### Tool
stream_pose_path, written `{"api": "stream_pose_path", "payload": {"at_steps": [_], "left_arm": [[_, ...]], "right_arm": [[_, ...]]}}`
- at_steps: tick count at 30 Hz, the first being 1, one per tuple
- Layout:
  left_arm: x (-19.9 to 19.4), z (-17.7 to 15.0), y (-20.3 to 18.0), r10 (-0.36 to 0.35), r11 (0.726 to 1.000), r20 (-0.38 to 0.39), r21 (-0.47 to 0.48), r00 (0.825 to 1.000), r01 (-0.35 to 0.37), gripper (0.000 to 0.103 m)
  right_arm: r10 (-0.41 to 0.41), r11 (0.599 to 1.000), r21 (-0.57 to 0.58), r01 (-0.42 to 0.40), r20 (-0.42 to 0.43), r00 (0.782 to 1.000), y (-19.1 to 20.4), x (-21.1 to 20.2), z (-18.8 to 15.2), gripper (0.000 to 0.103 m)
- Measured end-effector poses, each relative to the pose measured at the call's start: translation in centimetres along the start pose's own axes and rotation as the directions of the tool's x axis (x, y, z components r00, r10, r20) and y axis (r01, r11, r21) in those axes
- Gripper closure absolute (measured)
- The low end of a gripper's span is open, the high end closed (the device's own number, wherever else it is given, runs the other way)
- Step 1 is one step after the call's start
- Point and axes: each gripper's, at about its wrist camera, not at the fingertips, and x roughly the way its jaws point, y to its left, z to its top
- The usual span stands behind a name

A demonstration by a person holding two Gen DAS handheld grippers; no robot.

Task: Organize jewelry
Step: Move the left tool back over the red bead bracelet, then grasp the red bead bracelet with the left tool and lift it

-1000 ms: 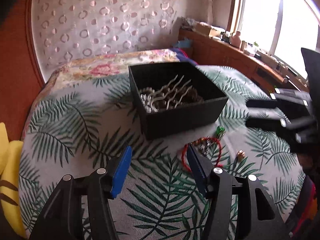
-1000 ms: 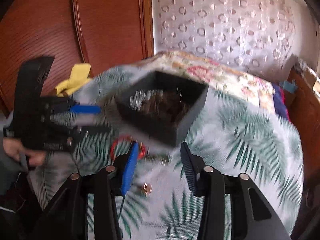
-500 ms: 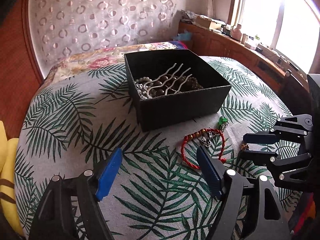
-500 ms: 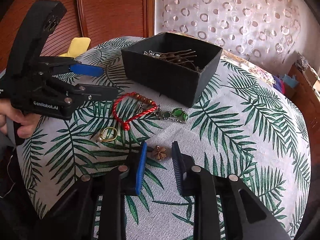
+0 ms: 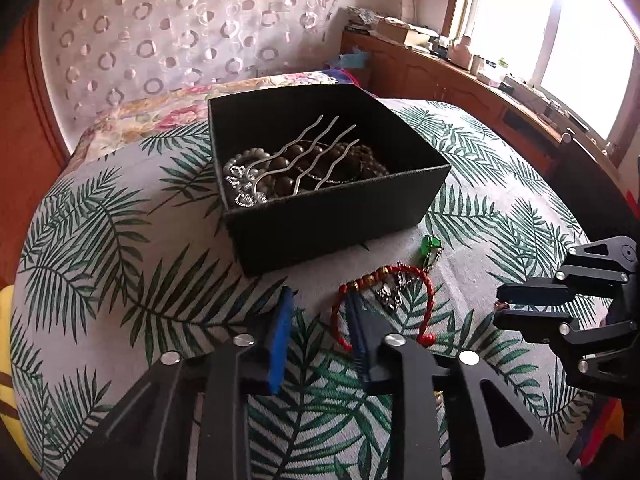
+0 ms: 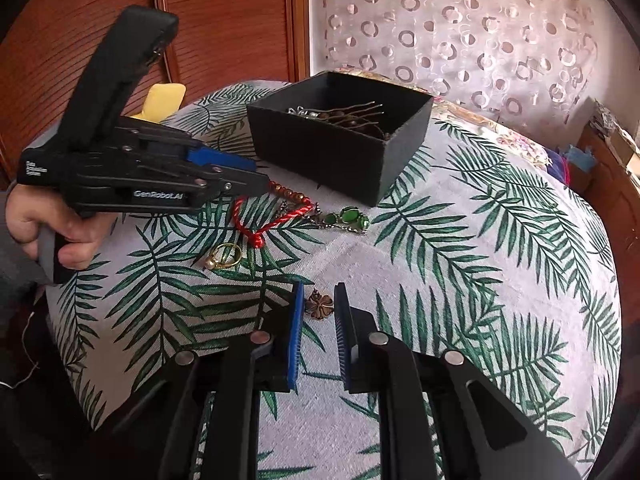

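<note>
A black box on the leaf-print cloth holds silver hairpins, dark beads and pearls. In front of it lie a red cord bracelet, a green-stone piece, a gold pearl ring and a small bronze flower charm. My left gripper is open, its right finger at the bracelet's left edge. My right gripper is narrowly open with the flower charm between its fingertips, not clamped.
The round table drops off at its edges on all sides. A yellow cushion lies beyond the far left edge. A wooden counter with clutter runs under the window at the right.
My left gripper has moved forward to the red bracelet and its jaws have narrowed. My right gripper has narrowed around the flower charm.
</note>
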Motion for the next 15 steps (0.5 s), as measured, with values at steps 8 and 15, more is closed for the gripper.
{"api": "stream_pose_path", "payload": {"at_steps": [8,15], "left_arm": [[0.5,0.1,-1.2,-0.005,0.999,0.0,0.044,1.0,0.005,0.099],[-1.0,-0.2,-2.4,0.005,0.996,0.047,0.092,0.999,-0.009,0.101]], "right_arm": [[-0.008,1.0,0.017,0.007,0.026,1.0,-0.4,-1.1,0.0,0.086],[-0.004,1.0,0.029,0.002,0.046,0.999,-0.6,-2.0,-0.1,0.086]]}}
